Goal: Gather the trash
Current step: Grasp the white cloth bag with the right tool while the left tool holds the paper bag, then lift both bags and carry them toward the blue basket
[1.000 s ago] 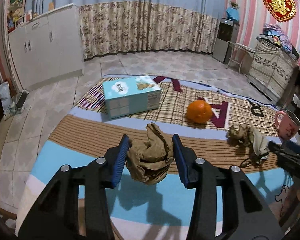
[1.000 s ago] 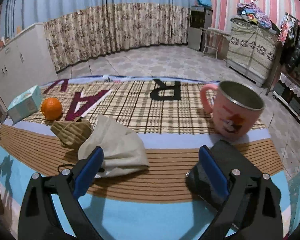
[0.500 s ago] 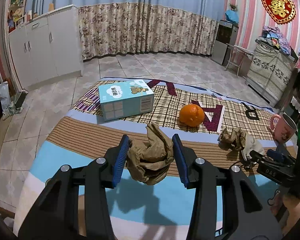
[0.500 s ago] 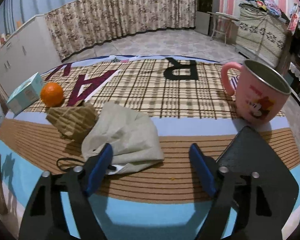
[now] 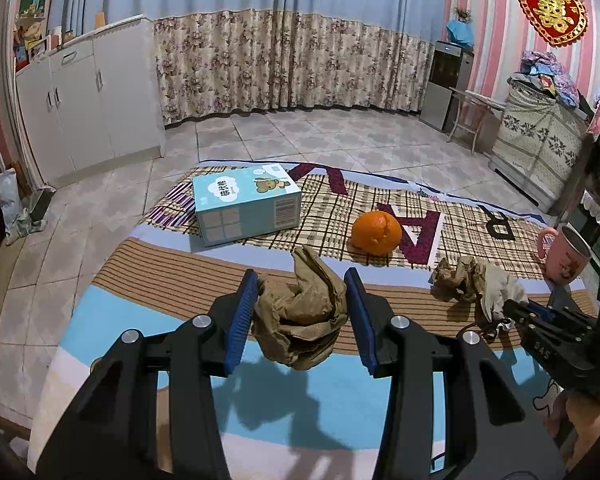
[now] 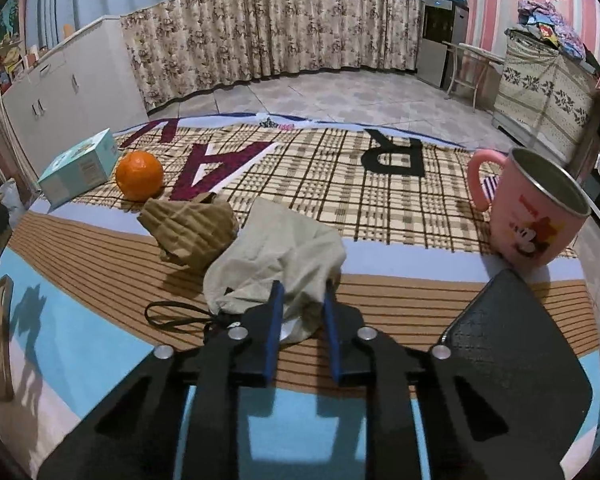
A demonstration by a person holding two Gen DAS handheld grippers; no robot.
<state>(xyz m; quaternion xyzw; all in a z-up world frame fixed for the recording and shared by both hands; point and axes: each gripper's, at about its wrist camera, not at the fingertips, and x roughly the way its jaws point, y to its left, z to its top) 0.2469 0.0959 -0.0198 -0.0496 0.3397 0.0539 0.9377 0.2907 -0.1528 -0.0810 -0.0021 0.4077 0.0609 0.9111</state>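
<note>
Brown paper wad clamped in left gripper; right gripper pinching beige bag, contents hidden.

box far left on cloth | orange right of it | paper wad touching bag — nearer | mug far right

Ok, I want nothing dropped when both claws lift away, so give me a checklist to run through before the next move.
1. Left claw clamped on brown paper wad: ok.
2. Right claw closed on beige cloth bag: ok, though only at its near edge.
3. Bag's black cord free of the claw: cannot tell.
4. Second paper wad separate from the bag: not ok, they touch.
5. Pink mug out of the way: ok.
</note>
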